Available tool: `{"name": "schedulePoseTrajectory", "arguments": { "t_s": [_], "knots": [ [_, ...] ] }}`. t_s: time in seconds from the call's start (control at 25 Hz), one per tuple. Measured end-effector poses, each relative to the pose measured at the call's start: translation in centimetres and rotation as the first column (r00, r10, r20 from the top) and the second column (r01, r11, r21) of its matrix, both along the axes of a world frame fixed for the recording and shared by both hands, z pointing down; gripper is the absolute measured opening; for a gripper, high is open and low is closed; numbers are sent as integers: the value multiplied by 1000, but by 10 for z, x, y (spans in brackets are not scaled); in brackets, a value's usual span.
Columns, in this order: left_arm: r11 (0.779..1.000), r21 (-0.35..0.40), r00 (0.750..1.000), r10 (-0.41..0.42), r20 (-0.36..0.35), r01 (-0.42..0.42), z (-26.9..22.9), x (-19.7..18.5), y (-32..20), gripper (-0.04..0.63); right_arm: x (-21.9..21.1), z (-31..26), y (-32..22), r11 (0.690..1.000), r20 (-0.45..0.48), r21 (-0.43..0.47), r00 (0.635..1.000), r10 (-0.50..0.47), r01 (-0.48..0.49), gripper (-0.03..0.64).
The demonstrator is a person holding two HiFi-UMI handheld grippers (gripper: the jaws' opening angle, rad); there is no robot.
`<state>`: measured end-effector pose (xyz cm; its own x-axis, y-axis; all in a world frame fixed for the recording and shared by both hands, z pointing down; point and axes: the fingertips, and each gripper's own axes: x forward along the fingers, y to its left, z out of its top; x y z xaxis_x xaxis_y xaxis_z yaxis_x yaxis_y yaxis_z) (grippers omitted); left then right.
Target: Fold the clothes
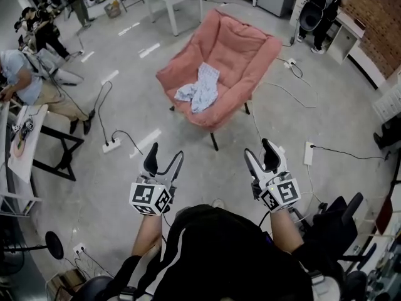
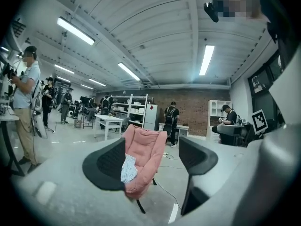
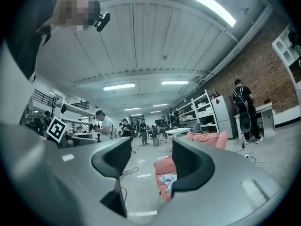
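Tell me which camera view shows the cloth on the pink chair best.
The head view: it looks down on the cloth, which lies whole and uncovered on the seat of the pink chair. The left gripper view and the right gripper view show it only small and from the side, at the edge of a jaw.

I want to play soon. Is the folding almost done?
Nothing looks done yet: the cloth lies crumpled on the chair. Nothing is in hand: the left gripper and right gripper are open, empty and short of the chair. All the folding is left.
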<state>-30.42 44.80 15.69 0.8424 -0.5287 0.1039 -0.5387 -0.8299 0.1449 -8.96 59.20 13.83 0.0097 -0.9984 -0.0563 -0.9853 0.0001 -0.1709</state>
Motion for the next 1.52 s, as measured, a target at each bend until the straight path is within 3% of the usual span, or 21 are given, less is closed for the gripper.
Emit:
{"name": "schedulePoseTrajectory", "arguments": {
  "t_s": [0.36, 0.6, 0.84, 1.2, 1.52],
  "knots": [
    [999, 19, 995, 44, 89, -46, 21, 49, -6, 331, 36, 18, -17, 999, 0, -13, 999, -34, 34, 220],
    [997, 16, 993, 71, 91, -72, 30, 64, -35, 324, 37, 15, -47, 999, -23, -13, 999, -39, 39, 181],
    [997, 6, 995, 82, 54, -82, 36, 90, -97, 329, 63, 10, -92, 999, -37, -12, 999, 31, -31, 174],
    [990, 1, 989, 140, 46, -140, 28, 107, -193, 350, 80, 3, -193, 995, -71, -17, 993, 100, -101, 243],
    [985, -22, 984, 171, 43, -170, 33, 109, -275, 368, 88, 10, -272, 982, -103, -46, 978, 180, -186, 361]
  ]
}}
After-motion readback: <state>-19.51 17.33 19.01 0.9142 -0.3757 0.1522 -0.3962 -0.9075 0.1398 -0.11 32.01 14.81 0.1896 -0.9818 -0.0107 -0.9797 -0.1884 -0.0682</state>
